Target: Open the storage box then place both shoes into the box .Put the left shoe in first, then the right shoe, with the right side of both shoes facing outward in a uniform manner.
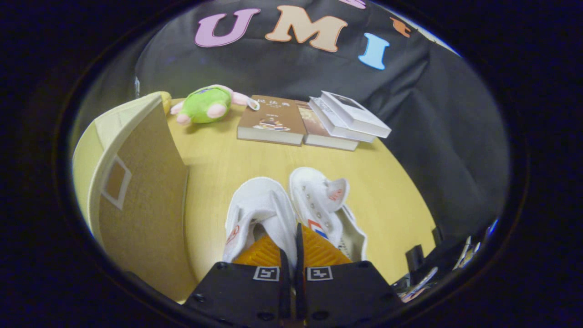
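Tongs: we are seeing the gripper (291,248) at the bottom centre of the frame, its two orange fingers (262,253) drawn almost together, with only a thin strip of white fabric showing between them.
Hold: the fingers are pinching the inner side wall of the left shoe (257,209); we are fairly sure both pads are pressing on it, though the contact itself is partly hidden.
Left shoe: it is lying just ahead of the fingers, toe pointing away, in the lower middle of the frame.
Right shoe (325,207): it is sitting just beside the left one, to its right, tongue flipped up.
Storage box (136,191): it is standing at the left of the frame, its brown front panel facing the shoes and looking closed.
Table (387,196): the yellow wood is carrying everything.
Background: a green plush toy (207,105) and a row of books (314,123) are lying in the upper middle of the frame.
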`<state>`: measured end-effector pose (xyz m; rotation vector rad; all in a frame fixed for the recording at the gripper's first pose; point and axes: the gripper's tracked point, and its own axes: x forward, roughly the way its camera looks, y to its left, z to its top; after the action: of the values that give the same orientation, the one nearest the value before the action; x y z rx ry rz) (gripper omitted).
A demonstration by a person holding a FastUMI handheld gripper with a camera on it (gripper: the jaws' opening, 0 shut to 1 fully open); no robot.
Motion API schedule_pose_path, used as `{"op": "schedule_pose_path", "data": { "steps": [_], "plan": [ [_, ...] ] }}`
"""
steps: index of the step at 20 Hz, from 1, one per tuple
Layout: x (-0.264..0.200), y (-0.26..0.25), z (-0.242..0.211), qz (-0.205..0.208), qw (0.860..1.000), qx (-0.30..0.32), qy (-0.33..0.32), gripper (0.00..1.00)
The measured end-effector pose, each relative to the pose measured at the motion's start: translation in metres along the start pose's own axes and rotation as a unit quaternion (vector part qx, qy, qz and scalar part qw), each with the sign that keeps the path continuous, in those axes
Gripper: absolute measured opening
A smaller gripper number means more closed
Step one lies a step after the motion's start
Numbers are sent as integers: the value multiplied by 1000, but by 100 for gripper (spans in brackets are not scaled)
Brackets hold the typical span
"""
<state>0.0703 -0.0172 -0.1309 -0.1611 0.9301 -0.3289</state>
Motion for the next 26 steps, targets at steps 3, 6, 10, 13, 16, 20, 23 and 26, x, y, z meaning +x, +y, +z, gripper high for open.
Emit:
{"op": "schedule_pose_path", "data": {
  "steps": [3,6,10,13,16,20,23,26],
  "plan": [
    [-33,-5,12,-2,1000,7,-8,8],
    [-75,-20,30,-29,999,10,-27,8],
    [-129,3,90,-23,995,3,-95,7],
    [-152,59,132,46,990,24,-128,8],
    [-148,125,138,119,986,54,-108,8],
    [-125,181,117,146,985,57,-70,8],
    [-104,206,91,150,988,15,-18,8],
    [-89,224,64,157,987,-11,44,8]
  ]
}}
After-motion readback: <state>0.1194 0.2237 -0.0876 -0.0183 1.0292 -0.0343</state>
